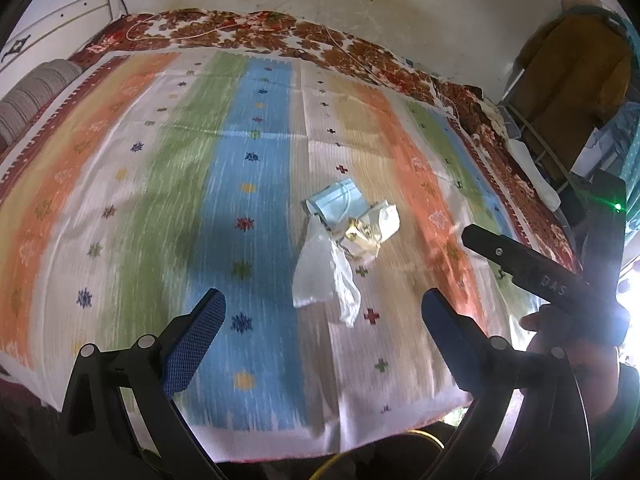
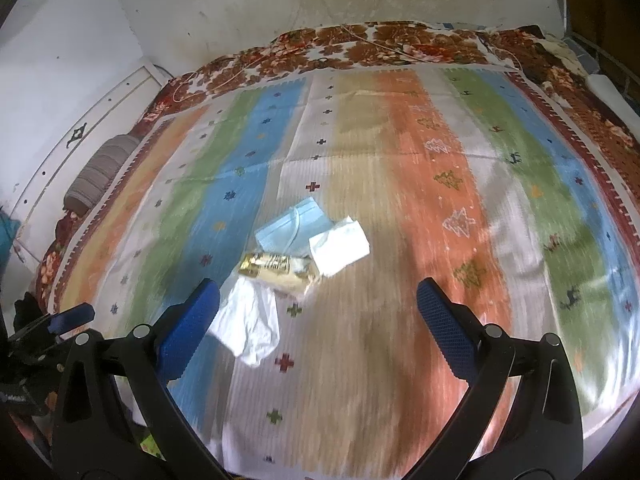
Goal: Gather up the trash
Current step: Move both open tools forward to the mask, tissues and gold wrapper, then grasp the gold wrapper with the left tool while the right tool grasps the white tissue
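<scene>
A small heap of trash lies mid-bed on the striped cover. In it are a light blue face mask (image 1: 335, 201) (image 2: 294, 225), a gold crumpled wrapper (image 1: 360, 237) (image 2: 276, 269), a folded white tissue (image 2: 339, 246) (image 1: 387, 218) and a thin white plastic bag (image 1: 324, 276) (image 2: 249, 326). My left gripper (image 1: 320, 340) hovers open just short of the bag, nothing between its blue pads. My right gripper (image 2: 318, 324) is open too, with the heap ahead toward its left finger. Seen in the left wrist view, the right gripper's black body (image 1: 560, 280) is held by a hand (image 1: 576, 344).
The striped cover (image 1: 248, 208) (image 2: 460, 208) lies over a red floral blanket (image 1: 248, 28) (image 2: 400, 38) on a bed against a stained white wall. A grey striped bolster (image 1: 30, 96) (image 2: 100, 172) sits at the left edge. A brown garment (image 1: 576, 76) hangs at the right. A yellow cable (image 1: 400, 440) runs below the bed's near edge.
</scene>
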Tool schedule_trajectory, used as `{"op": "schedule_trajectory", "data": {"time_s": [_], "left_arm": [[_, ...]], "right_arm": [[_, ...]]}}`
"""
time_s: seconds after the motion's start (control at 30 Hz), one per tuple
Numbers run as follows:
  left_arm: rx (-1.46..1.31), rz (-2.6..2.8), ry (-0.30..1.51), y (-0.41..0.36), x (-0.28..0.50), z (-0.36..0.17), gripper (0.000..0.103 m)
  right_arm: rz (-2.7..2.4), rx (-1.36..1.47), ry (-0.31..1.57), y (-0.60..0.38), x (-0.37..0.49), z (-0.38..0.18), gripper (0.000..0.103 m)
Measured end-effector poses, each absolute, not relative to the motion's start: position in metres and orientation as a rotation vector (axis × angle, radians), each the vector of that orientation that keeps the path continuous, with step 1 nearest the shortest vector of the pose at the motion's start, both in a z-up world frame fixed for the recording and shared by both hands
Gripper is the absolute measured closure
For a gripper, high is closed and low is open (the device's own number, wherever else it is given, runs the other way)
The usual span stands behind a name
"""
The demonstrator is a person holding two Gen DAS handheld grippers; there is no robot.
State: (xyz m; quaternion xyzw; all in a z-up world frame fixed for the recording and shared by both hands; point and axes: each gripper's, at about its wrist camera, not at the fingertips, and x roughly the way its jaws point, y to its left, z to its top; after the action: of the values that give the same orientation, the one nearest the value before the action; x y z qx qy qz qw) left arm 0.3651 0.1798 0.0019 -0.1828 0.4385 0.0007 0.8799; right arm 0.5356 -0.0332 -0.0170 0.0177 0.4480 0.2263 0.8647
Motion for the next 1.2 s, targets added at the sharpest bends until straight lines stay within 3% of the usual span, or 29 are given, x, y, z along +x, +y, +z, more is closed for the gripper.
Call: {"op": "schedule_trajectory", "data": {"time_s": [0.27,0.43,0.9,1.1,1.2], "left_arm": [[-0.350,-0.047,0.936,0.172,0.393,-0.010,0.011],[-0.288,-0.080,0.975,0.161,0.411,-0.018,0.020],[-0.220,-0.109,1.016,0.144,0.455,-0.039,0.035],[-0.208,-0.125,1.008,0.140,0.477,-0.045,0.035],[-0.191,-0.123,1.029,0.138,0.489,-0.052,0.041]], "right_arm": [[0.479,0.041,0.978,-0.015,0.573,-0.034,0.017],[0.461,0.042,1.012,-0.010,0.596,-0.049,0.021],[0.466,0.018,1.104,0.015,0.636,-0.085,0.044],[0.445,-0.018,1.148,0.024,0.648,-0.102,0.058],[0.440,-0.016,1.168,0.024,0.652,-0.111,0.078]]}}
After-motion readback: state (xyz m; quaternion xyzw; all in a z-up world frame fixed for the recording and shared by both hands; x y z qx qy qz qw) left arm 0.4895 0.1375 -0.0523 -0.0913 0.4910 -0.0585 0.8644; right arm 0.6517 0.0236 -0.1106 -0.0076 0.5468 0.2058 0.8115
